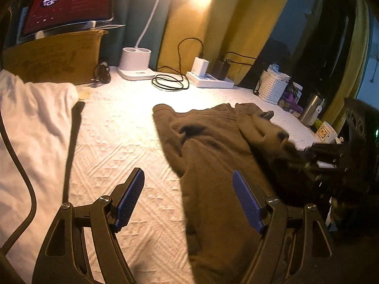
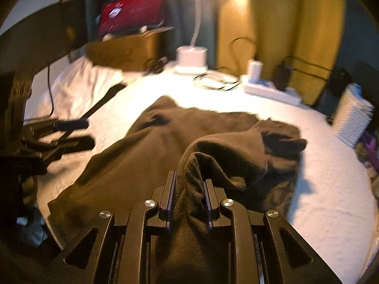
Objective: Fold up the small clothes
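**Meanwhile, one edge pinched, one hand waiting**

Leftward, the left gripper [image 1: 188, 198] is hovering with fingers spread wide and empty, ready for a corner; the crumpled brown cotton garment [image 2: 170, 142] is lying on the white quilted bed [image 1: 118, 127]; the right gripper [image 2: 188, 196] is clamping a bunched fold, seemingly to lift it over.

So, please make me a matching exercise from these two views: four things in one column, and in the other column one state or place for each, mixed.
Things
1. left gripper
2. right gripper
3. laptop
4. white basket

States or places
A. shut on a fold of the brown garment
B. at the far right edge of the white surface
C. open, holding nothing
D. raised on a cardboard box, screen red

Pairs: 1-C, 2-A, 3-D, 4-B
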`<state>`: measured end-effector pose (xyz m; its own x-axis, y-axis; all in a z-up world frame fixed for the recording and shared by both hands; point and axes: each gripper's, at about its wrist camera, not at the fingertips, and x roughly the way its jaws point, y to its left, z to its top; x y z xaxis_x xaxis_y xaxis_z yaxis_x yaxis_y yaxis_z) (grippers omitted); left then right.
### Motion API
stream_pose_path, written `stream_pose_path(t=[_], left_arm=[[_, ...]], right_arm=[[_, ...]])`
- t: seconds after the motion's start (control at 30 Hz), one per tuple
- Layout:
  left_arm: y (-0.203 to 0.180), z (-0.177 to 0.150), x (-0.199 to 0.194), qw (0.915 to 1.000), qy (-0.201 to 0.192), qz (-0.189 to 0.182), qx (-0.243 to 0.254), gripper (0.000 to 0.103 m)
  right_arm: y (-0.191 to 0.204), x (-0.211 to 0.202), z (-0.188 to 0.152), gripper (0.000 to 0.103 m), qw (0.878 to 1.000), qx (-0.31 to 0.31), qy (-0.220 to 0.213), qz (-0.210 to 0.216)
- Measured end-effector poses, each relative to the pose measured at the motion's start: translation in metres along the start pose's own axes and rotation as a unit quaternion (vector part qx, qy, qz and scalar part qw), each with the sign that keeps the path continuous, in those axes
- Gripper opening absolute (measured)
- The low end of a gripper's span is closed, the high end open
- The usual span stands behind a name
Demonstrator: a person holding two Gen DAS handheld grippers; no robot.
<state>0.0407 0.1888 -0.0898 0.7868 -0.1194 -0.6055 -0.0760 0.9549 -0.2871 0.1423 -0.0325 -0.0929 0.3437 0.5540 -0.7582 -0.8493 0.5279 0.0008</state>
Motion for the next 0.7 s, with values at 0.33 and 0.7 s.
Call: stream_pose_path(t=[0.33, 0.7], left_arm=[[0.011, -0.003, -0.008, 0.9998, -0.005, 0.012, -0.013, 0.078], [0.017, 0.002, -0.024, 0.9991, -0.015, 0.035, -0.016, 0.078]], right_arm=[[0.062, 0.02, -0.004, 0.021, 0.995, -0.056, 0.028, 0.079], [0.12, 0.032, -0.021, 0.021, 0.979, -0.118, 0.06, 0.154]])
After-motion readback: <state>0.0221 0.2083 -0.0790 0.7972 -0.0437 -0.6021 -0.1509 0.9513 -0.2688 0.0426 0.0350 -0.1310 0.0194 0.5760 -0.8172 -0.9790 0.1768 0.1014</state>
